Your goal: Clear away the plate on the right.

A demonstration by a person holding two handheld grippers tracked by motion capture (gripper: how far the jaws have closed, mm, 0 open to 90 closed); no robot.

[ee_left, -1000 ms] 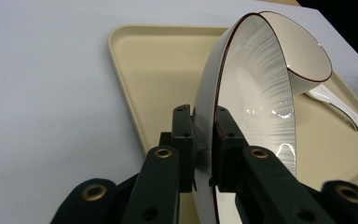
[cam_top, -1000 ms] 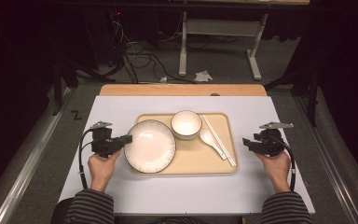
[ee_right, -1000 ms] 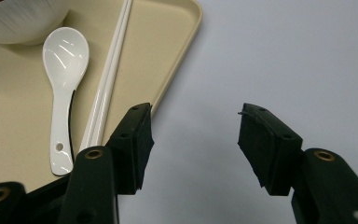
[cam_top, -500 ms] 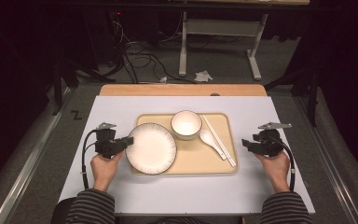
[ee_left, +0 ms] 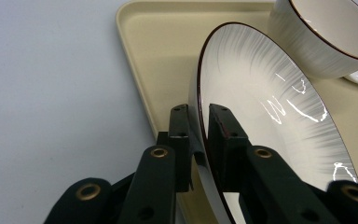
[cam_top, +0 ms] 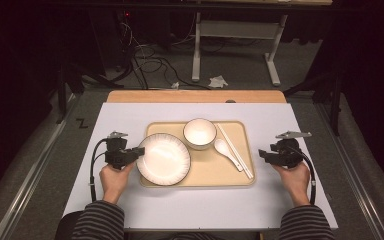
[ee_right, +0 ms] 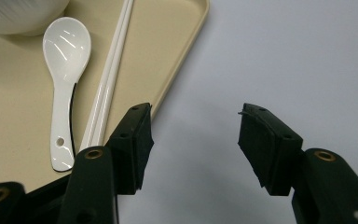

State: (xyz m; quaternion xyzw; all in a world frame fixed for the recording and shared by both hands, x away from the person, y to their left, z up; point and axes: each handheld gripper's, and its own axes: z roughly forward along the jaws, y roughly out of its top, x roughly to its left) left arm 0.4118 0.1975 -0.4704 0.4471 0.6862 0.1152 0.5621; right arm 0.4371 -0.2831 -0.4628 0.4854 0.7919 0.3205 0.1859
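Note:
A beige tray (cam_top: 215, 176) lies in the middle of the white table. On it rest a white plate (cam_top: 164, 157) with a dark rim, a white bowl (cam_top: 199, 132), a white spoon (cam_top: 226, 151) and white chopsticks (cam_top: 234, 150). My left gripper (cam_top: 140, 151) is shut on the plate's left edge; its jaws pinch the rim of the plate (ee_left: 270, 112) in the left gripper view, beside the tray (ee_left: 158, 56) and the bowl (ee_left: 326, 37). My right gripper (cam_top: 261, 154) stands open just right of the tray, with nothing between its jaws. The right gripper view has the spoon (ee_right: 65, 70), the chopsticks (ee_right: 109, 74) and the tray's corner (ee_right: 186, 42).
The table's white surface (cam_top: 200, 210) runs around the tray, with a wooden strip (cam_top: 195, 96) at its far edge. Beyond it are a desk frame (cam_top: 235, 45) and cables (cam_top: 145, 65) on the floor.
My left gripper has moved right to the plate's edge and shut on its rim. The right gripper has stayed where it was.

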